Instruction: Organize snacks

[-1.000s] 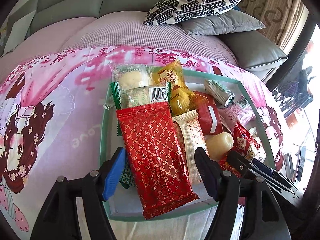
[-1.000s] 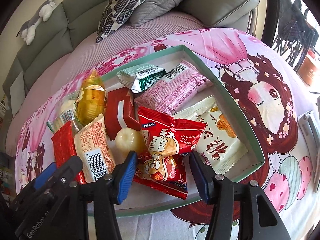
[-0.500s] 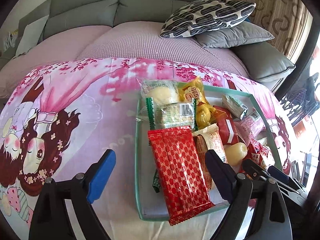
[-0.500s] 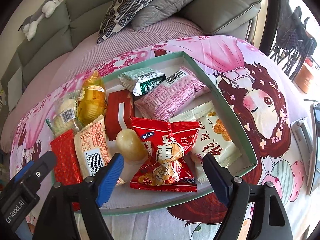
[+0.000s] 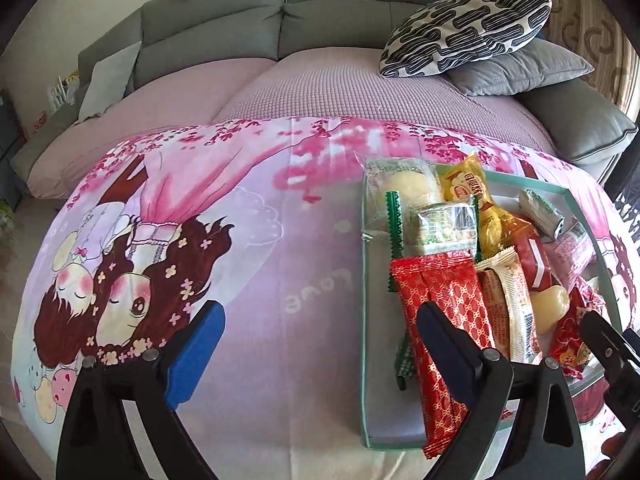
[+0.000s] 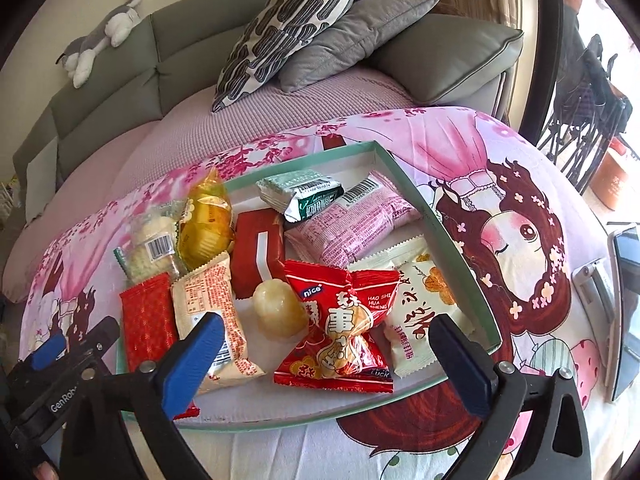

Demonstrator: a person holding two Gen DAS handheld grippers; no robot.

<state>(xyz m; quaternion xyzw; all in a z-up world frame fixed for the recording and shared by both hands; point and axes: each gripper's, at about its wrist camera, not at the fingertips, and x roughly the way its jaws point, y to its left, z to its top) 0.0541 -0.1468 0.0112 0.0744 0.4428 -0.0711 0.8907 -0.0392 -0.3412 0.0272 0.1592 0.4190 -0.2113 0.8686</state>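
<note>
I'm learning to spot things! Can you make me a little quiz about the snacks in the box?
1. True or false: the right gripper has open jaws with nothing clamped.
2. What lies directly left of the red nice packet in the right wrist view? A) pale yellow jelly B) a banana C) a spoon
3. Fill in: the snacks lie in a shallow green-edged ____.

Key: 1 true; 2 A; 3 box.
</note>
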